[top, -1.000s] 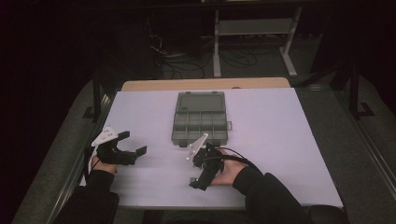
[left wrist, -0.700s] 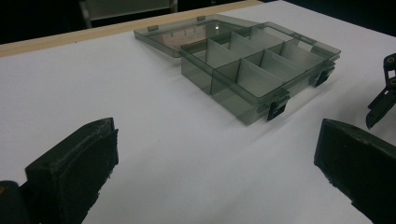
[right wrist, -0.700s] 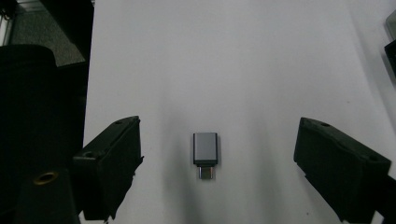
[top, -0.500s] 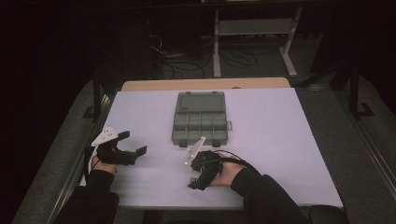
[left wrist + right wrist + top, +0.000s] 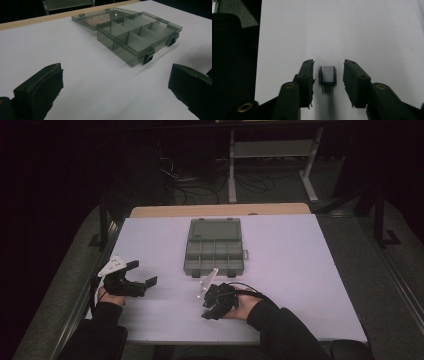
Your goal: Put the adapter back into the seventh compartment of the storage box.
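Note:
A small grey plug-like adapter (image 5: 327, 75) lies on the white table sheet (image 5: 362, 30). My right gripper (image 5: 328, 63) straddles it, and its jaws have just been closing. A narrow gap still shows on each side, so the pads do not touch it. From above, the right gripper (image 5: 209, 304) sits near the table's front, a little in front of a smoky-grey compartment box (image 5: 214, 249). The box (image 5: 136, 37) stands open, lid flat behind it, compartments bare. My left gripper (image 5: 144, 273) rests at the front left, jaws wide apart (image 5: 116, 68) with nothing between them.
The white sheet (image 5: 300, 265) covers a wooden table whose back edge (image 5: 220, 210) shows beyond it. A metal stand and cables sit on the dark floor behind. The person's dark sleeve (image 5: 285, 330) reaches in from the bottom.
The right gripper's jaws have drawn closer together around the small adapter. Both hands have stayed where they were.

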